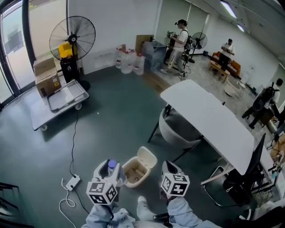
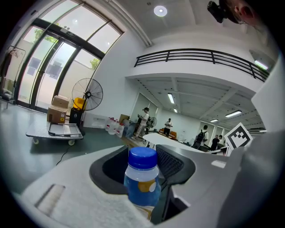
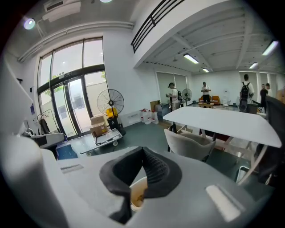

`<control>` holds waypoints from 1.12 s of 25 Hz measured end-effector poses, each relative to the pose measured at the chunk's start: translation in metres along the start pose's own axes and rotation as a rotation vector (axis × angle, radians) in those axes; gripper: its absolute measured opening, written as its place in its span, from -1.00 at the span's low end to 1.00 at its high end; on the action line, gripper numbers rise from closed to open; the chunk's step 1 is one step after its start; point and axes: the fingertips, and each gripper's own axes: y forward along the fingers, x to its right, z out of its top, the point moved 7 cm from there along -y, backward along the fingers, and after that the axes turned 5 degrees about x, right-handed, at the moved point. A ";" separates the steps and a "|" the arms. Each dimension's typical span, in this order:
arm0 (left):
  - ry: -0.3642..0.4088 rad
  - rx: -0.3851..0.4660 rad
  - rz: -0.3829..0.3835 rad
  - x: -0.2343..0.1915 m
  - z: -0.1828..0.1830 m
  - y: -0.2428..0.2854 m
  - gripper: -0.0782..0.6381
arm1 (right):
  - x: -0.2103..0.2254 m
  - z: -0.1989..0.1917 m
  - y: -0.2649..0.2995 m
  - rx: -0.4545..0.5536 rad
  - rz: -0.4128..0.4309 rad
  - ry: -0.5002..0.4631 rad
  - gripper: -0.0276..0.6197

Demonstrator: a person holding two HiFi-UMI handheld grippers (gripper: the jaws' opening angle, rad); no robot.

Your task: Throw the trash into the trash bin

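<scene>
One blue-capped bottle, upright in the pinch of the left tongs, hangs just left of the open trash bin, with the empty, pressed-together right tongs just right of it.

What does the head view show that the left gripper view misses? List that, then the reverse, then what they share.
Head view only: the open trash bin on the floor and a power strip at the end of its cable. Left gripper view only: the upper-level railing and a round ceiling light. Both: the blue-capped bottle gripped between the jaws of the left gripper, the standing fan, the flat cart and the white table.
</scene>
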 end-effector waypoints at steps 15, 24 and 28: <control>0.038 -0.091 -0.030 -0.002 -0.098 0.078 -0.20 | 0.055 -0.075 0.086 -0.168 0.009 0.004 -0.91; 0.015 -0.167 -0.011 -0.031 -0.207 0.138 -0.20 | 0.092 -0.172 0.163 -0.294 0.033 0.026 -0.91; -0.010 -0.207 0.011 -0.048 -0.258 0.153 -0.20 | 0.101 -0.215 0.189 -0.332 0.035 0.039 -0.91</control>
